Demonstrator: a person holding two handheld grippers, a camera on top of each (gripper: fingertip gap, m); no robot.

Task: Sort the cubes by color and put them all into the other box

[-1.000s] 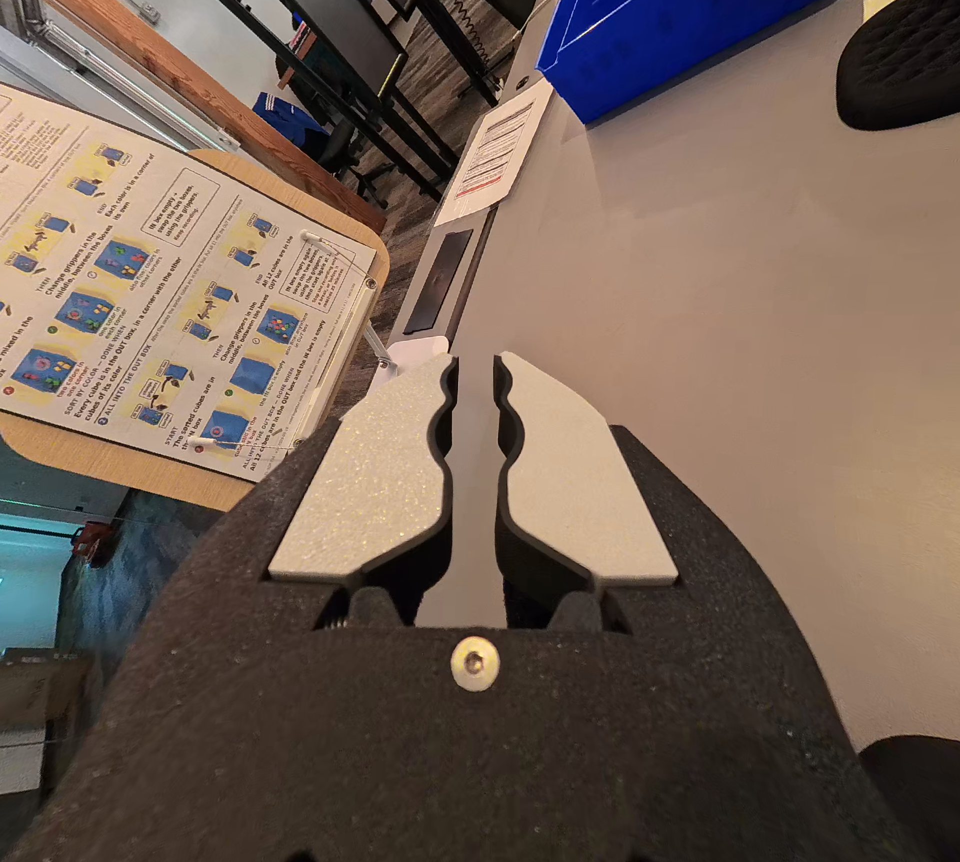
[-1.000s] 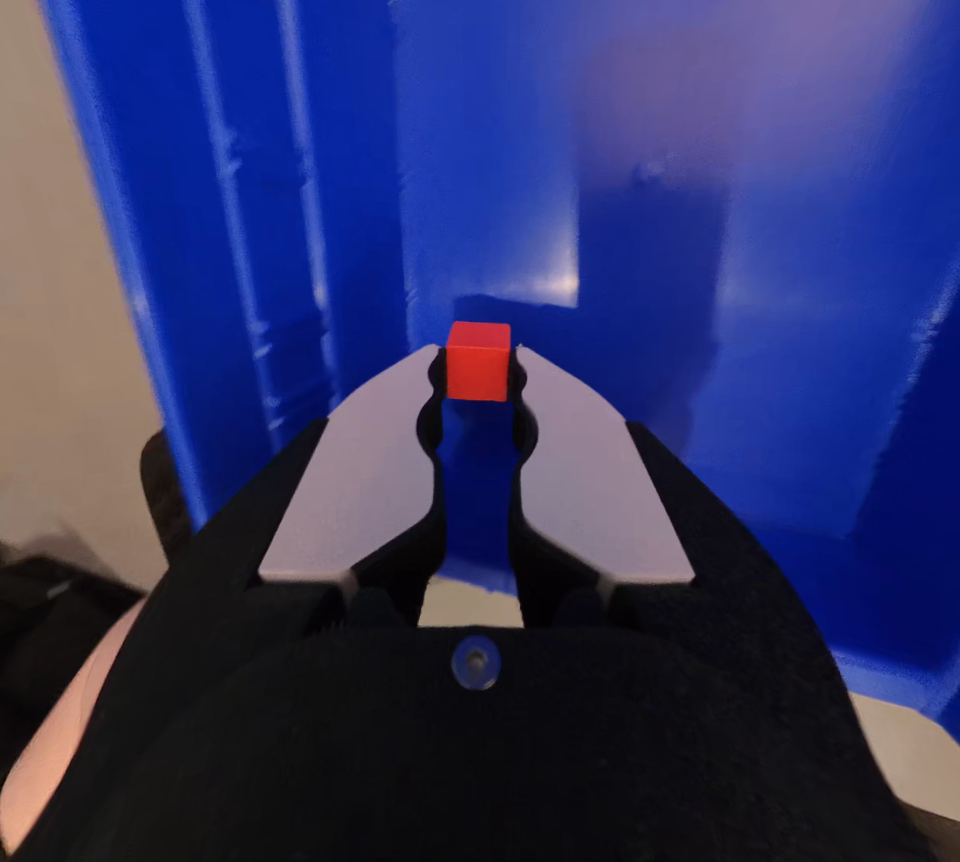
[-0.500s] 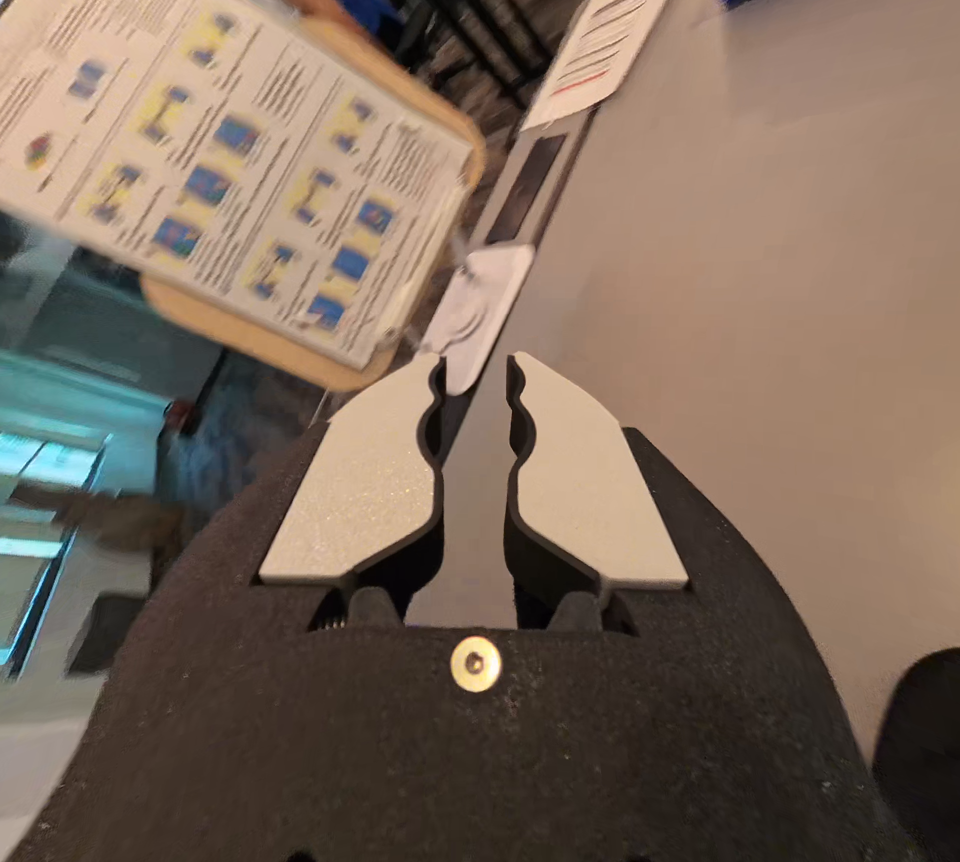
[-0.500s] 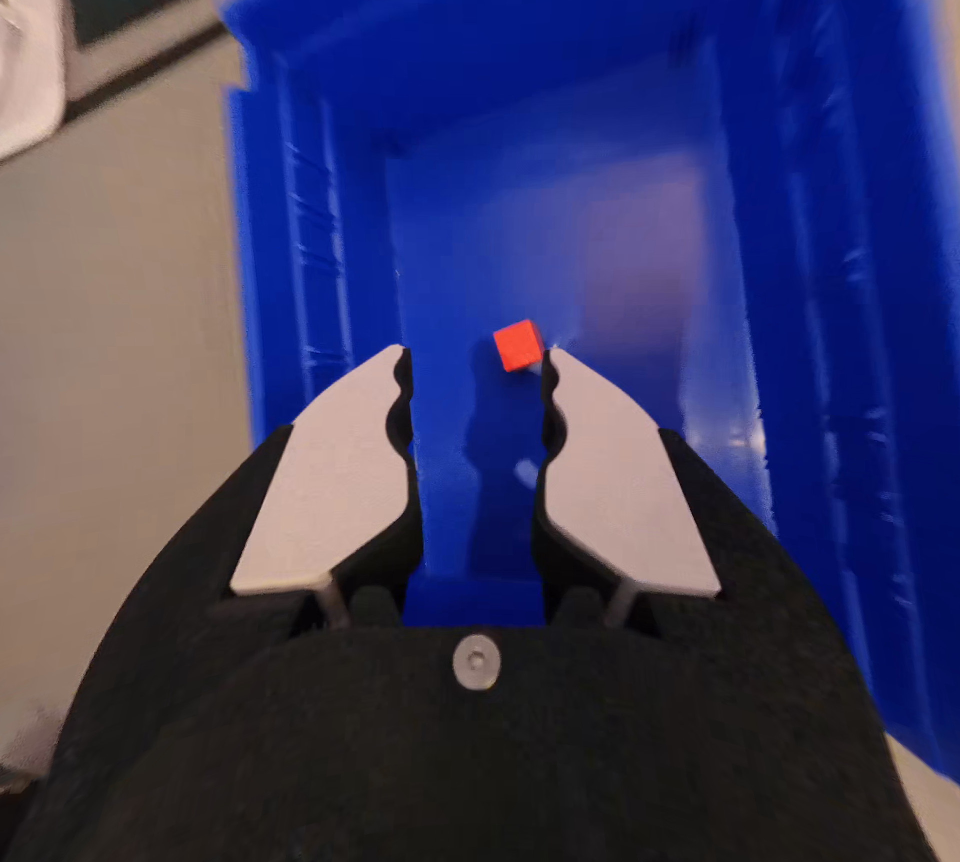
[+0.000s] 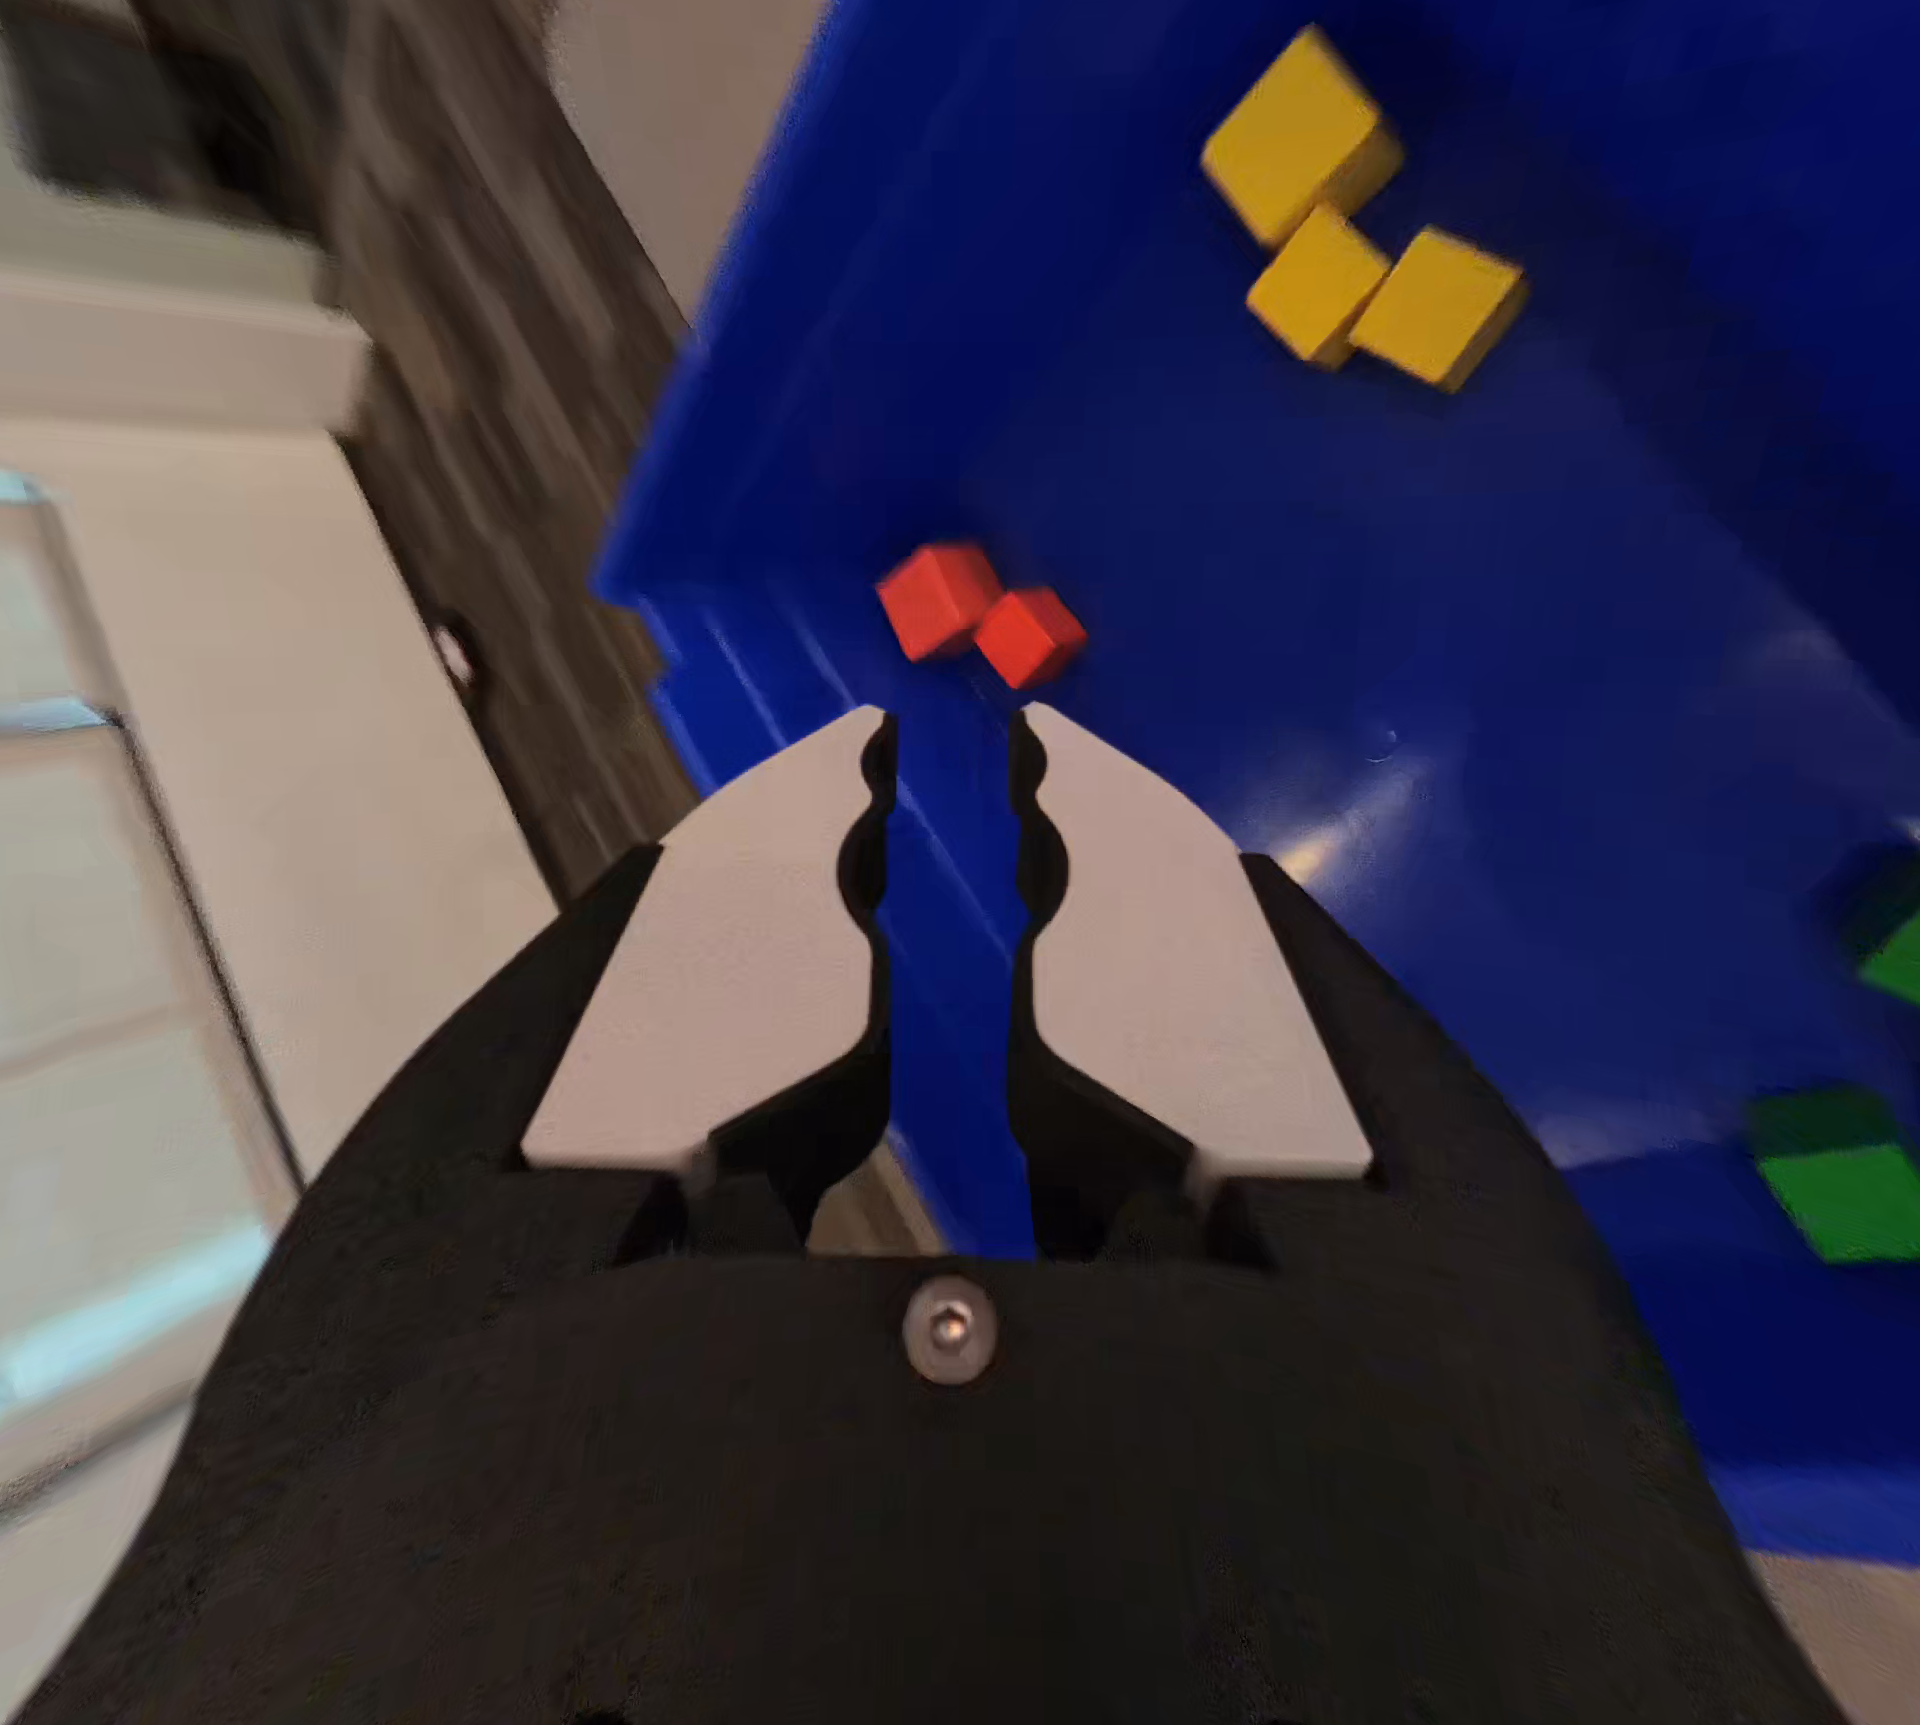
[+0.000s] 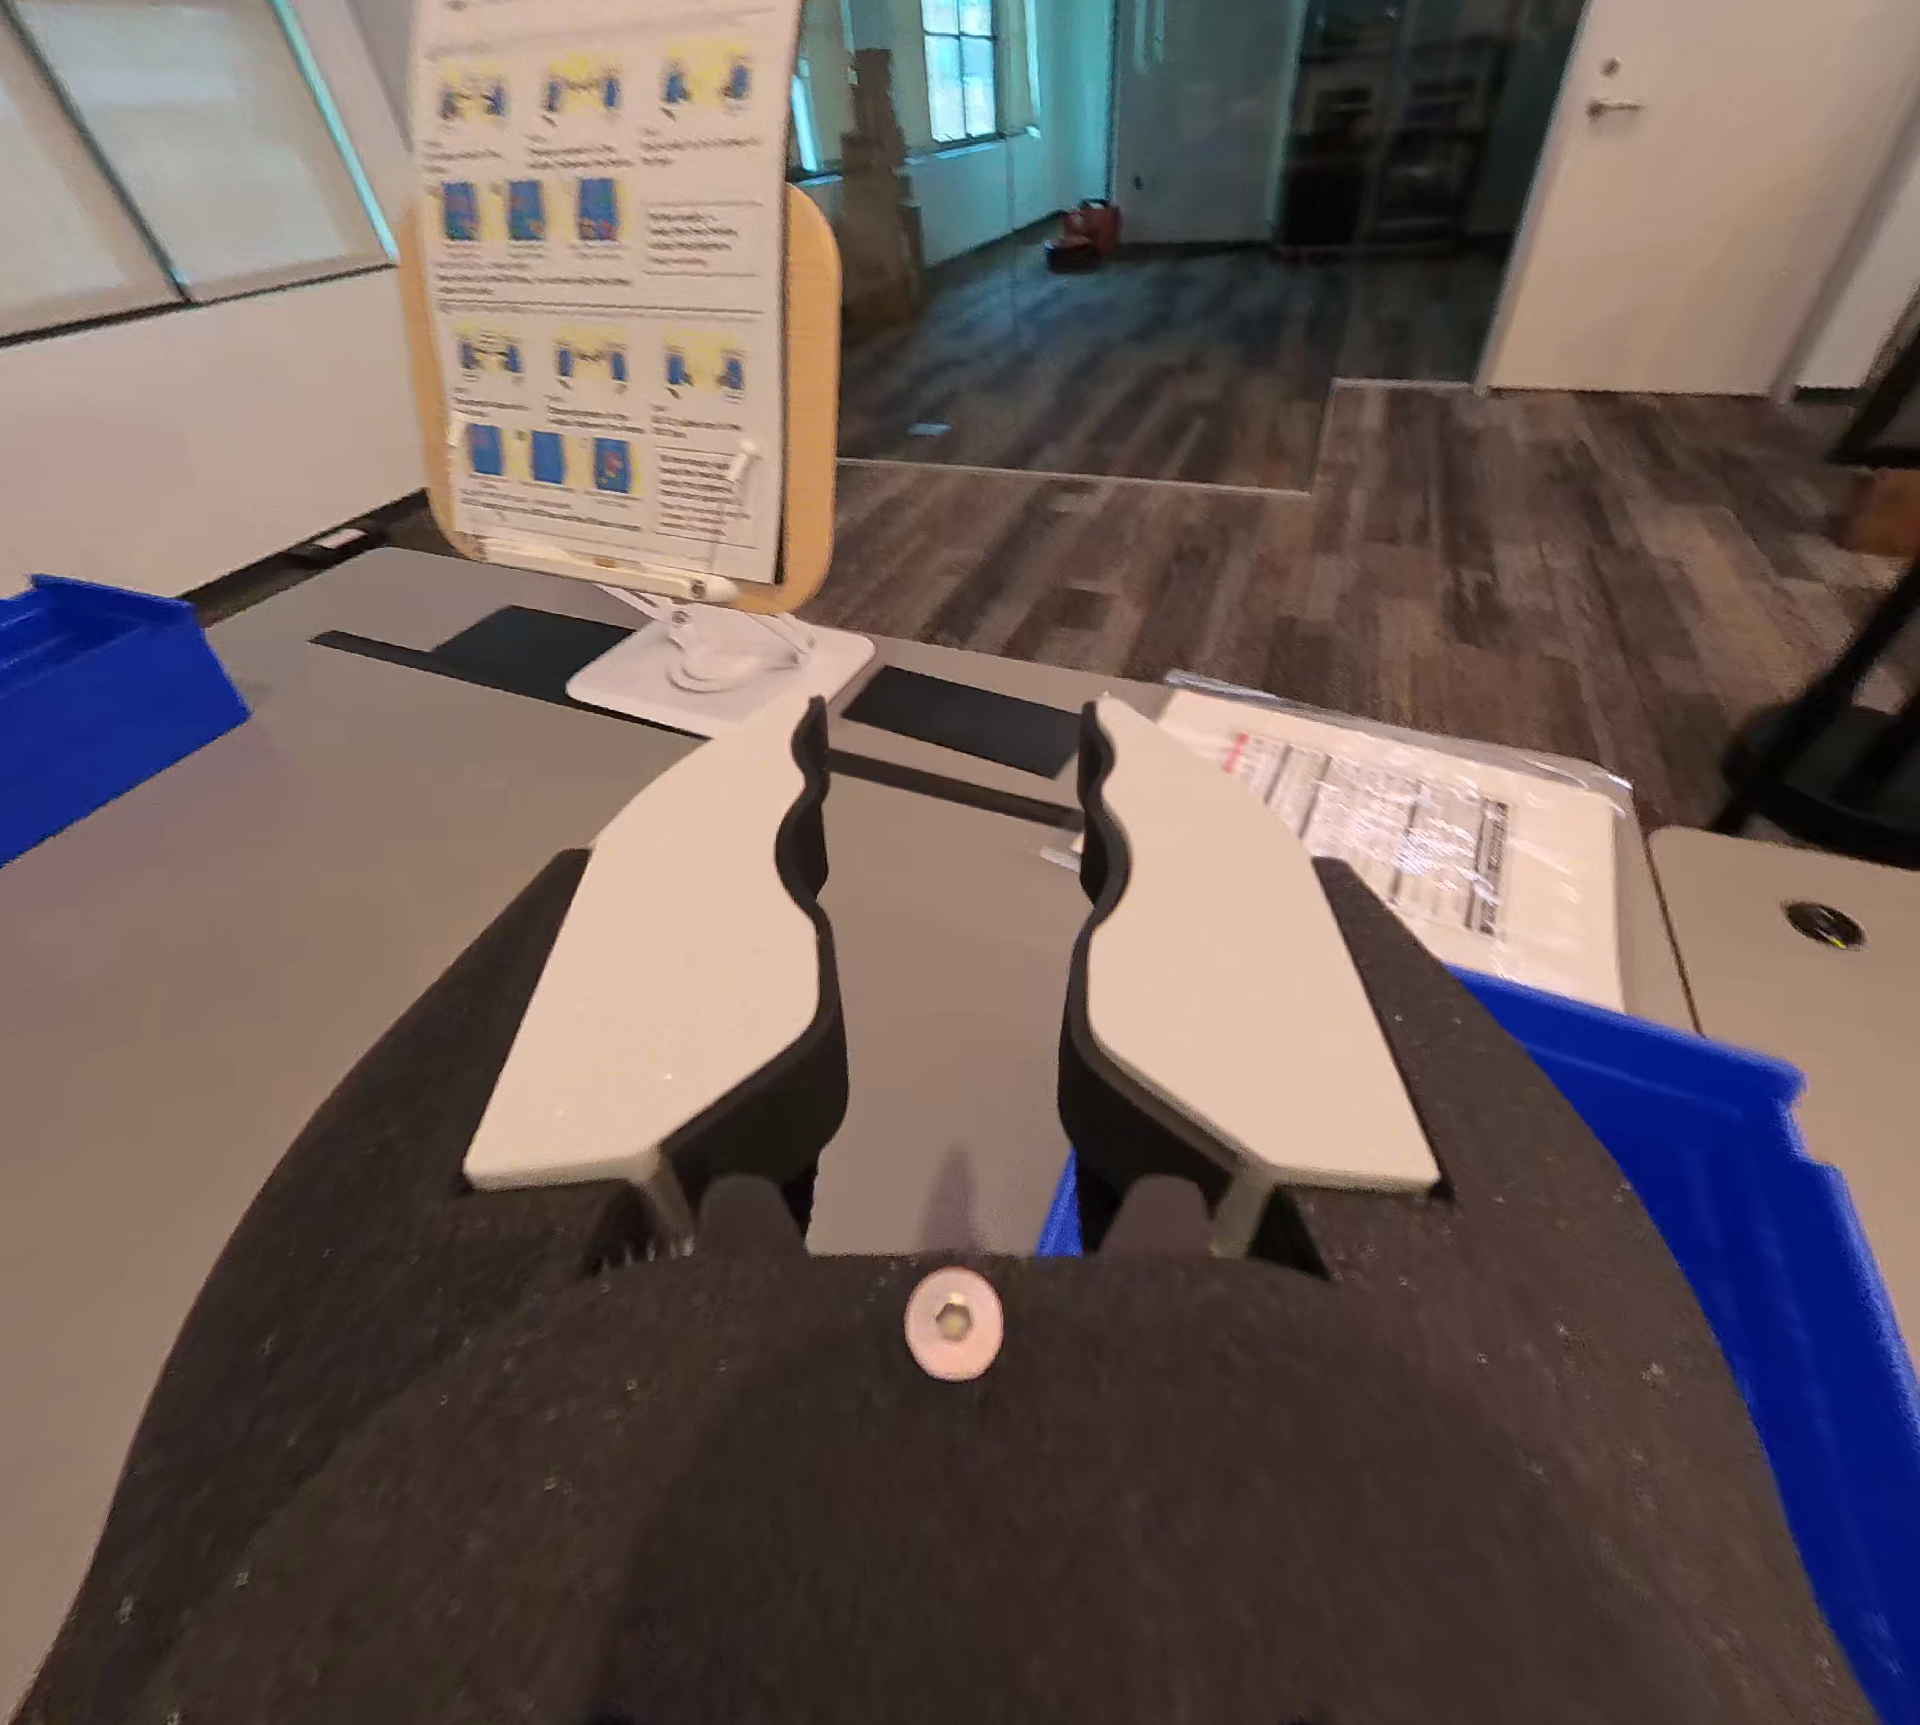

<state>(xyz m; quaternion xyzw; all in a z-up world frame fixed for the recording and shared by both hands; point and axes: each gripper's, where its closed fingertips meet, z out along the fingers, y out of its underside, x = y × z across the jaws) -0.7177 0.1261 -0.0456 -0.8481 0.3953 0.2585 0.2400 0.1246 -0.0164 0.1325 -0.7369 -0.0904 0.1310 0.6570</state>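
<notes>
Both claws spread, empty; left claw (image 5: 951, 719) faces two red cubes (image 5: 977, 617), three yellow cubes (image 5: 1351, 221).

two touching red cubes (image 5: 977, 621) sit in the blue box (image 5: 1247, 740) corner, three yellow cubes (image 5: 1351, 221) clustered apart.

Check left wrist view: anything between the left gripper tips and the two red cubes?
Nothing. In the left wrist view, only bare blue box surface separates the left gripper from the two touching red cubes. The yellow cubes sit farther off.
</notes>
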